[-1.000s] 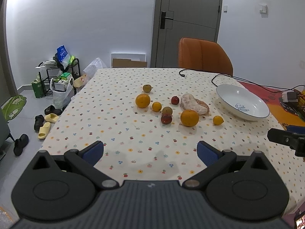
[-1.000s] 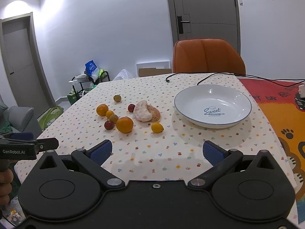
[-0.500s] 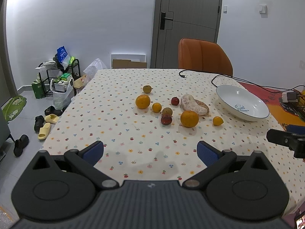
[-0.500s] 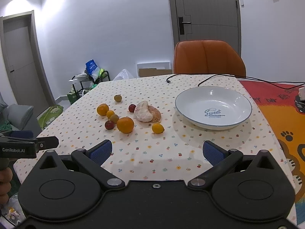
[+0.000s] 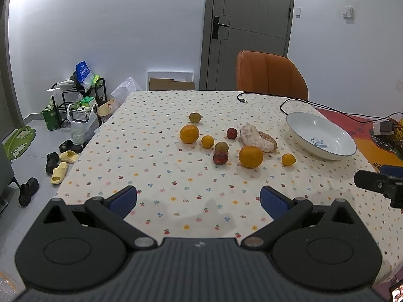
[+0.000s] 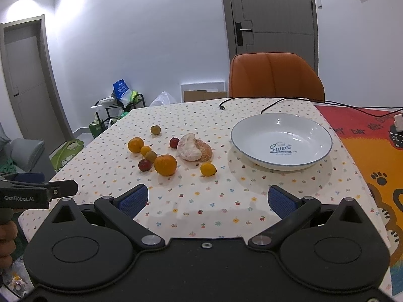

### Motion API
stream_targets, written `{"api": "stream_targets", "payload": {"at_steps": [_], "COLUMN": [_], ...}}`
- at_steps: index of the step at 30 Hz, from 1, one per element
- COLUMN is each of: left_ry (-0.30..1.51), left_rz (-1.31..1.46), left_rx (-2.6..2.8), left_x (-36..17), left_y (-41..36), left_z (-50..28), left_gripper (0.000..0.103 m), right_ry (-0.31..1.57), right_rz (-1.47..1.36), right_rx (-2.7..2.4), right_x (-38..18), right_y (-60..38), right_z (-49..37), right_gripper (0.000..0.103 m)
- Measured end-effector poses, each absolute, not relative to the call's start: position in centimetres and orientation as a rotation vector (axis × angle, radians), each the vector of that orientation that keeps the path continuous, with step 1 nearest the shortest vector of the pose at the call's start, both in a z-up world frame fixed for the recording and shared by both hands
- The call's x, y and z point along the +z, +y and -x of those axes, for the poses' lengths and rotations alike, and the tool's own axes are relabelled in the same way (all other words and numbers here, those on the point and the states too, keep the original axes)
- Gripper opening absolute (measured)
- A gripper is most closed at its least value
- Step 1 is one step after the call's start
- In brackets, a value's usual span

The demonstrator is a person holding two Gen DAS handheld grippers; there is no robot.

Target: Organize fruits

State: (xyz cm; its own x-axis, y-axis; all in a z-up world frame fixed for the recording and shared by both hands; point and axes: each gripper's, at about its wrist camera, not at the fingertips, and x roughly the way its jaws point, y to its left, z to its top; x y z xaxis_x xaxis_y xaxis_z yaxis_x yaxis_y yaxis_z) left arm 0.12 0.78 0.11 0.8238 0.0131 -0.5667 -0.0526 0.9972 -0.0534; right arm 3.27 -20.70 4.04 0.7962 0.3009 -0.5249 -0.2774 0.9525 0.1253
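Several fruits lie loose mid-table: a large orange [image 5: 250, 156] [image 6: 165, 165], a second orange [image 5: 189, 134] [image 6: 135, 145], a small yellow citrus [image 5: 288, 159] [image 6: 208, 169], a red apple [image 5: 220, 157] [image 6: 145, 165], a peeled pomelo piece [image 5: 257, 139] [image 6: 194, 147]. An empty white plate [image 5: 335, 151] [image 6: 252, 154] marked "Sweet" sits to their right. My left gripper [image 5: 199, 198] hangs open over the near table edge, short of the fruit. Nothing sits between the fingers of my open right gripper [image 6: 207, 198], which hovers near the plate's front.
An orange chair [image 5: 270, 78] stands at the table's far side, with a black cable [image 5: 289, 102] trailing across the cloth behind the plate. Shoes and a cluttered rack [image 5: 75, 105] are on the floor to the left. A colourful mat [image 6: 372, 156] covers the right.
Both grippers have crept slightly forward toward the table; the fruits and plate have not moved, and both stay open.
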Motion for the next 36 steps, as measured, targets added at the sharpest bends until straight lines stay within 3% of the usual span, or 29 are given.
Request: {"api": "stream_targets", "payload": {"at_steps": [36], "left_ry": [0.644], "left_rz": [0.074], "left_rx": [0.064], "left_x": [-2.5], "left_y": [0.3], "left_z": [-6.3], "left_gripper": [0.103], "right_ry": [0.601], "right_rz": [-0.05], "right_rx": [0.353], "right_x": [1.4], "right_y": [-20.9], "right_z": [-8.1], "right_gripper": [0.103]}}
